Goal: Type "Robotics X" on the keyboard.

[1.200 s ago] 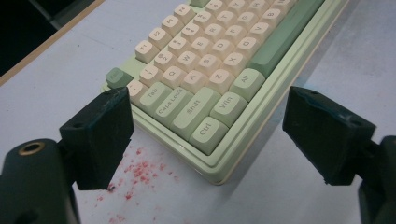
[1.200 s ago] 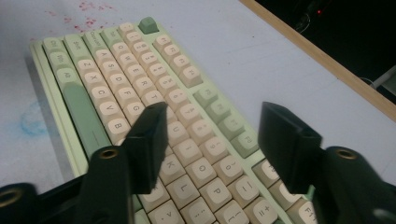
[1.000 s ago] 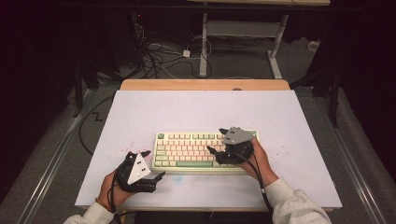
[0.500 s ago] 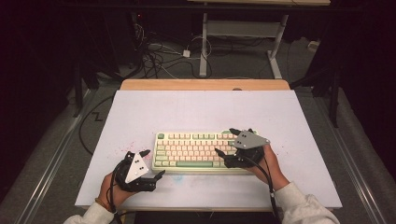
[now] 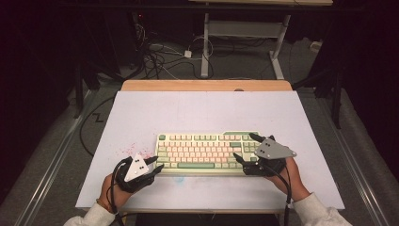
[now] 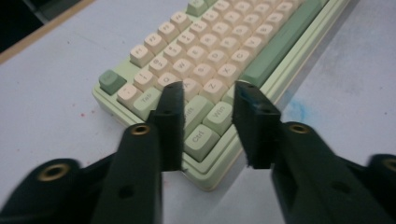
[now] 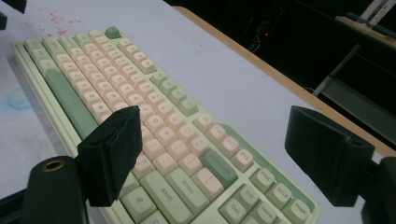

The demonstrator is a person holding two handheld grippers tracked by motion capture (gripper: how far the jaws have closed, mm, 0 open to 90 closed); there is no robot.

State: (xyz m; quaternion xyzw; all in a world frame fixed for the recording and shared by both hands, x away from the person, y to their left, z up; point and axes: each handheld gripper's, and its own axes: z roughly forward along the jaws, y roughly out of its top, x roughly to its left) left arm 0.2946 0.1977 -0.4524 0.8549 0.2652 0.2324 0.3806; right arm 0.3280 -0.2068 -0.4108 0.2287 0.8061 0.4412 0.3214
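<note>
A pale green keyboard (image 5: 207,150) with cream keys lies on the white table top (image 5: 207,108), near its front. My left gripper (image 5: 157,165) sits at the keyboard's near left corner. In the left gripper view its jaws (image 6: 208,88) stand a little apart over the Ctrl and Win keys of the keyboard (image 6: 219,42), clamping nothing. My right gripper (image 5: 244,147) is at the keyboard's right end. Its jaws (image 7: 215,126) are spread wide above the Enter and Shift area of the keyboard (image 7: 93,79), with nothing between them.
Red specks (image 5: 136,149) mark the table left of the keyboard, and a faint blue smudge (image 5: 179,179) lies in front of it. A wooden strip (image 5: 207,85) edges the far side. Cables (image 5: 160,59) and desk legs (image 5: 205,47) are on the floor beyond.
My right gripper has slid rightwards along the keyboard to its right end. The left gripper has stayed almost where it was.
</note>
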